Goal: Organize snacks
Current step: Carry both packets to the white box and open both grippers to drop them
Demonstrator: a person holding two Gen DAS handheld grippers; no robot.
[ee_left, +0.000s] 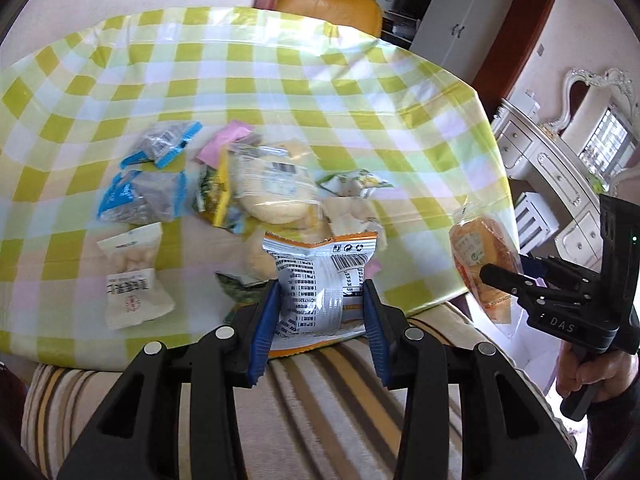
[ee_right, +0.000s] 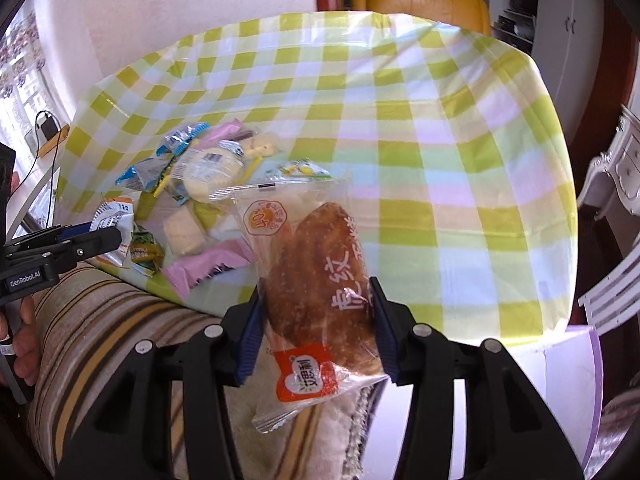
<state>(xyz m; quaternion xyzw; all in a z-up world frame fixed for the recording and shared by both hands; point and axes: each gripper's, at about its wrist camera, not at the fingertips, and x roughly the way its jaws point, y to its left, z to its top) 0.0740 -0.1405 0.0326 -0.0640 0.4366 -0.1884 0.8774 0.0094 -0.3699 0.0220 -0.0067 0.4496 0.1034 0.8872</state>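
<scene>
While loose snacks crowd the checked tablecloth (ee_right: 440, 128), the left gripper (ee_left: 322, 300) pinches an orange-edged foil packet (ee_left: 320, 276) and the right gripper (ee_right: 318, 304) clamps a bagged bread roll (ee_right: 320, 272), both lifted clear, likely for sorting.

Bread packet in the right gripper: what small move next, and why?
Probably carry the bread packet forward and set it on the bare right half of the checked tablecloth. The right gripper holds it off the table's near edge, and the other snacks crowd the left.

Black left gripper (ee_left: 320, 300) and right gripper (ee_right: 316, 312): blue ribbed pads (ee_left: 262, 336), silver round rivets, white "DAS" and "GenRobot.AI" lettering
</scene>
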